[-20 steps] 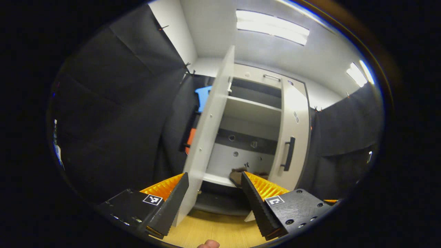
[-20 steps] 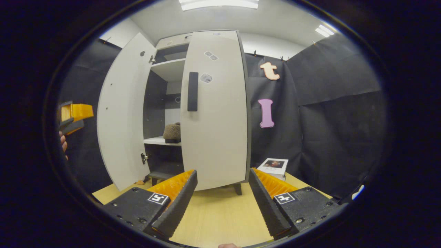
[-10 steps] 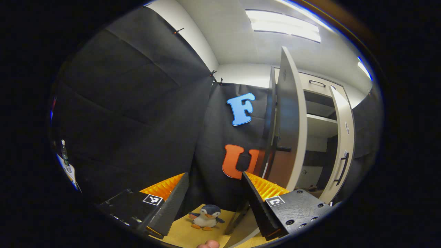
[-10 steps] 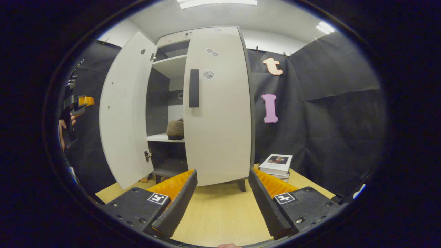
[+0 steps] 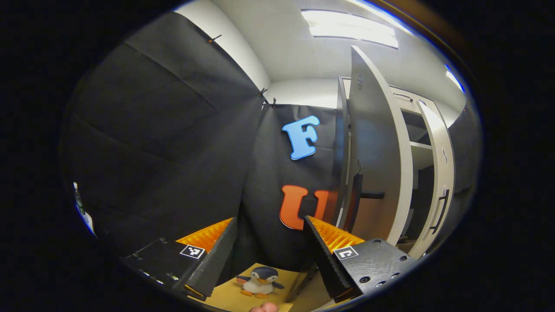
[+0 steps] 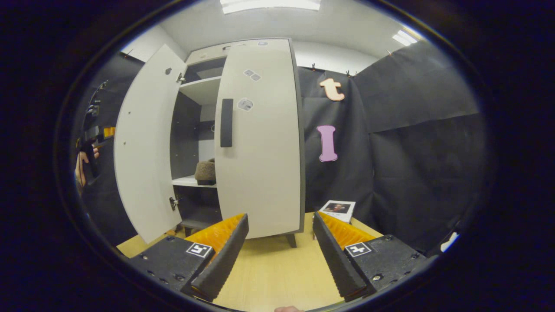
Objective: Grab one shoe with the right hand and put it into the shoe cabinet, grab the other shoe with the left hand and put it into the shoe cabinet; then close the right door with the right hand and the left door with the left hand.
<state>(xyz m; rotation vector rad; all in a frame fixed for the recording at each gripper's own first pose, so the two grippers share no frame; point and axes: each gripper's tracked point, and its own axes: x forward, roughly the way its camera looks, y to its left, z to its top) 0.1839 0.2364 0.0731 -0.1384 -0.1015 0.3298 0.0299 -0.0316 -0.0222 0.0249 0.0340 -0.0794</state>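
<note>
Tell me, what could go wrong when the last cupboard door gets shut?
The left door stands wide open. The left tongs, open and empty, are round its outer side, so a hard push might slam it. The shoe sits near the shelf's front edge and might get bumped. The toy penguin sits below the tongs and could get knocked.

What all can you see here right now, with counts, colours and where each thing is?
cabinet: one, white, dark inside, on the table at the booth's back.
right door: one, white with a black handle, shut or nearly so.
left door: one, white, swung open.
shoe: one seen, brown, on the cabinet shelf.
books: small stack, white cover, on the table right of the cabinet.
penguin: one, grey and white toy, on the table left of the left door.
table: one, light wood.
left tool: one, open, beside the left door, empty.
right tool: one, open, facing the right door, empty.
hand: one, at the far left in the right gripper view.
</note>
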